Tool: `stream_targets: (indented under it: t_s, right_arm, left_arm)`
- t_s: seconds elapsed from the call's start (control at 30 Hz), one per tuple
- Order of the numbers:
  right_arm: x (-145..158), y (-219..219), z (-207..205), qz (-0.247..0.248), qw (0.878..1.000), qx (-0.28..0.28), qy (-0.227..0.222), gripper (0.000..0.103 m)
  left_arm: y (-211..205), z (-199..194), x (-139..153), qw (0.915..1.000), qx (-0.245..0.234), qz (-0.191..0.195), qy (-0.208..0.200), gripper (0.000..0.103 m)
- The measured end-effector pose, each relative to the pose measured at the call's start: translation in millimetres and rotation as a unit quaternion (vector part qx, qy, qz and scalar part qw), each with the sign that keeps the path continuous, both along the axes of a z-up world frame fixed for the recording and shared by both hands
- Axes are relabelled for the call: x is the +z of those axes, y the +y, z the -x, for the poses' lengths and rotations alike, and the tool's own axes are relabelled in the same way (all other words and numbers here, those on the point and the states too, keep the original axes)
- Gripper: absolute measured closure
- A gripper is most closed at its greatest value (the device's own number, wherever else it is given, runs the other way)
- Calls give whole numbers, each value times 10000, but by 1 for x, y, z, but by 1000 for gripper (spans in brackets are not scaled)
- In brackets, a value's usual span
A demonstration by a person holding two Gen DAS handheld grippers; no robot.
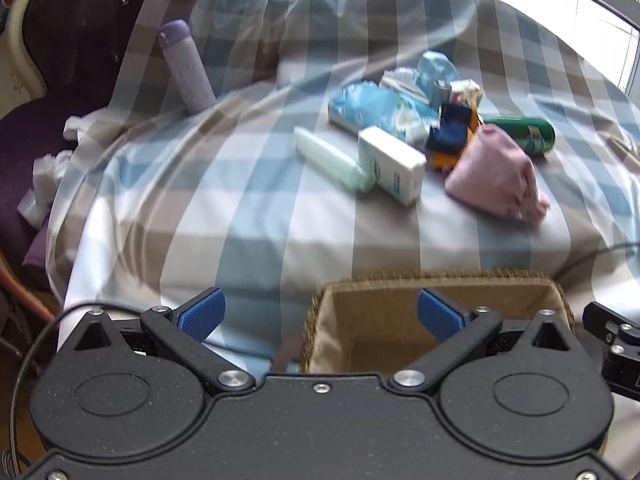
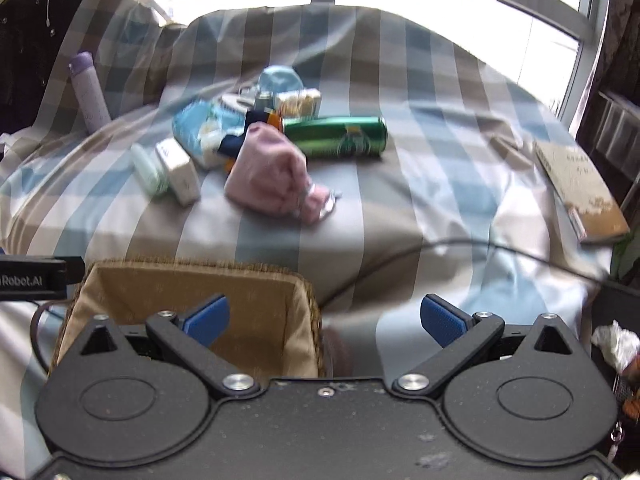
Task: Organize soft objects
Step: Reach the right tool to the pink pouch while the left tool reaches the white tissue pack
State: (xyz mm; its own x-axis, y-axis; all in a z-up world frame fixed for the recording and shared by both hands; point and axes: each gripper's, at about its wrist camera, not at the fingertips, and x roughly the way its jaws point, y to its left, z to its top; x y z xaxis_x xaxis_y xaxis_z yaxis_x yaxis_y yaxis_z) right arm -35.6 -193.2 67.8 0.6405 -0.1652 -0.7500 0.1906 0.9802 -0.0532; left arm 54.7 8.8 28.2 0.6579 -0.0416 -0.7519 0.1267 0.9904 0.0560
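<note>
A pile of things lies on the checked bedspread (image 1: 240, 208). It holds a pink cloth pouch (image 1: 496, 172) (image 2: 272, 170), a navy cloth piece (image 1: 446, 128) (image 2: 232, 144) and a blue soft pack (image 1: 372, 110) (image 2: 198, 126). A cloth-lined wicker basket (image 1: 400, 292) (image 2: 120, 276) sits at the near edge, and nothing shows inside it. My left gripper (image 1: 320, 314) is open and empty, over the basket's left side. My right gripper (image 2: 324, 316) is open and empty, over the basket's right rim.
Hard things lie in the pile: a green can (image 1: 524, 132) (image 2: 336, 136), a white box (image 1: 394, 164) (image 2: 180, 170), a pale green tube (image 1: 332, 164) (image 2: 148, 170). A purple bottle (image 1: 186, 66) (image 2: 90, 92) leans at far left. A book (image 2: 580, 192) lies at right.
</note>
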Motion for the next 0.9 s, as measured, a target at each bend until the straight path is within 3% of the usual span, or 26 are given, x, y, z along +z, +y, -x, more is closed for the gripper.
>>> stream_targets:
  t_s: [0.3, 0.5, 0.63, 0.9]
  right_arm:
    - [-9, -11, -64, 48, 9996, 86, -252, 6]
    - [-21, -11, -104, -175, 9996, 192, -61, 9]
    - [-28, -6, -125, -55, 9994, 330, -45, 9]
    - [-46, 8, -168, 332, 9969, 706, 19, 9]
  left_arm:
    - [-5, -65, -8, 9997, -128, -209, -92, 4]
    - [-14, -97, -22, 9990, -310, -309, 129, 4]
    - [-19, -116, -29, 9984, -410, -334, 214, 4]
    - [-28, -136, -34, 9971, -699, -292, -90, 4]
